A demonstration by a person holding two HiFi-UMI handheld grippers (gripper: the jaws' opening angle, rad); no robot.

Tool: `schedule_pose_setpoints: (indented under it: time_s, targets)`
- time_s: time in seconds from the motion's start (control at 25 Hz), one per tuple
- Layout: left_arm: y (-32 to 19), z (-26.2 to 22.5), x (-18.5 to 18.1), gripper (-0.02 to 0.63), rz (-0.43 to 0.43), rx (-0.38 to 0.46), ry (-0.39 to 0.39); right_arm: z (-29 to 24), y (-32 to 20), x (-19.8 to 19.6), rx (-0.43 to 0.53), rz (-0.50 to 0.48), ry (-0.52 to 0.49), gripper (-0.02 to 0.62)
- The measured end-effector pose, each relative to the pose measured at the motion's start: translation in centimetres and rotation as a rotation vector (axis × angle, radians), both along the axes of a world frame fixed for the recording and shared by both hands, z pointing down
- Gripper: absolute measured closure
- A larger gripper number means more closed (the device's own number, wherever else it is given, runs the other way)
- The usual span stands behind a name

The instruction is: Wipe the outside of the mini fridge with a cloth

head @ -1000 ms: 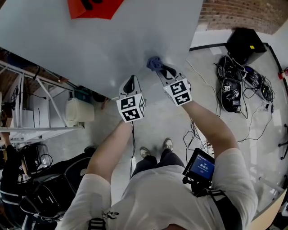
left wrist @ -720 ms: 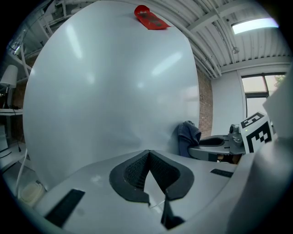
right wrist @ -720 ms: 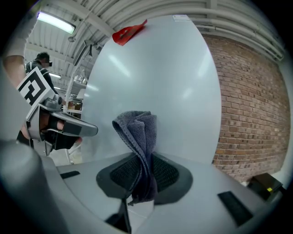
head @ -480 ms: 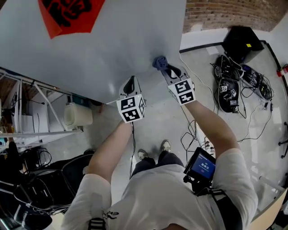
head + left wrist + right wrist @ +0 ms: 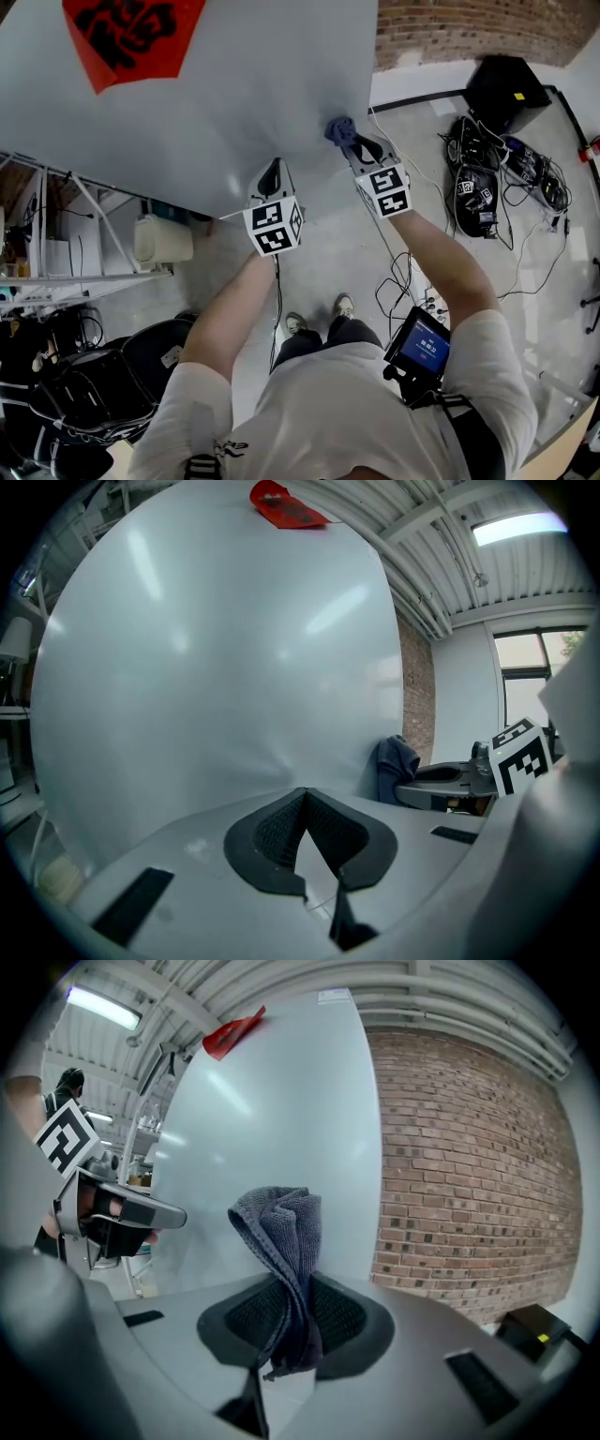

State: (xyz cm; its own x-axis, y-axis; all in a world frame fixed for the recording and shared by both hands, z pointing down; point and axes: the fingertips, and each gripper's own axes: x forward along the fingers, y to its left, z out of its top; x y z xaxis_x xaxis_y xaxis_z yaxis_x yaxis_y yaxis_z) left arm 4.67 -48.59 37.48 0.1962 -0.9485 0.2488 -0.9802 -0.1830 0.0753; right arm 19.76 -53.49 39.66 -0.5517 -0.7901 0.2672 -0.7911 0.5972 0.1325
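Cloth (image 5: 338, 128) bunched against mini fridge (image 5: 244, 103) panel near its right edge, pinched in right gripper (image 5: 352, 147). Left gripper (image 5: 272, 176) jaws together, empty, just beside the panel. Risk: thin pinch slips under wiping pressure, and bare jaws scrape the panel.

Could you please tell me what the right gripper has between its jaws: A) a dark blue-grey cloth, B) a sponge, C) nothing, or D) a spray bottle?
A: the right gripper has its jaws shut on the cloth, which stands up in front of the fridge.
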Motion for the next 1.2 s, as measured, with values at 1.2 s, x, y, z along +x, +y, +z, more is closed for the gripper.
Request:
schedule_pose_setpoints:
  time_s: [1.2]
  targets:
    - [19.5,-9.4,-15.7,0.603,-0.086,0.231,0.105,-14.3,18.3,-8.9,0.178,-0.022,-0.091,0.508]
